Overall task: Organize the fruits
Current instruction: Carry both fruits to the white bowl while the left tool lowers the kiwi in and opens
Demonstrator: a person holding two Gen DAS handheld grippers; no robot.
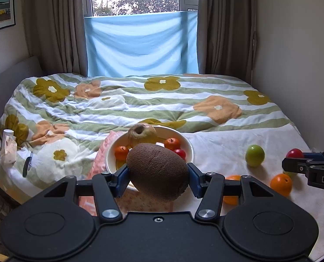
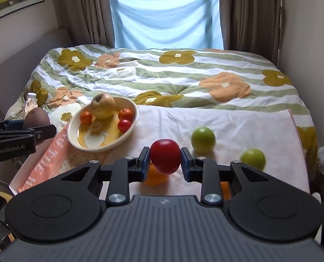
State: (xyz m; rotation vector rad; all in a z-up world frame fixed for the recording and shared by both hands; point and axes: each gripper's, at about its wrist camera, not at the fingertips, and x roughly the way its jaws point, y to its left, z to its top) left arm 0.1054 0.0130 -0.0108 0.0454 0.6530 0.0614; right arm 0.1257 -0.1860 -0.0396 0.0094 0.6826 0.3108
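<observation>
My left gripper (image 1: 158,175) is shut on a brown kiwi (image 1: 157,171) and holds it just in front of the cream bowl (image 1: 189,146). The bowl (image 2: 131,128) holds a yellow apple (image 2: 103,106), small orange fruits (image 2: 86,117) and a red one (image 2: 124,125). My right gripper (image 2: 165,160) is shut on a red fruit (image 2: 165,156), lifted above the white cloth (image 2: 238,126). Two green fruits (image 2: 203,139) (image 2: 252,159) and an orange fruit (image 2: 156,178) lie loose on the cloth. In the left wrist view an orange (image 1: 281,184) and a green fruit (image 1: 254,155) lie to the right.
The bed carries a flowered quilt (image 1: 118,100). A pink printed sheet (image 2: 50,159) lies left of the bowl. A small white bottle (image 1: 8,146) rests at the quilt's left edge. Walls close both sides; curtains and a blue cloth hang behind.
</observation>
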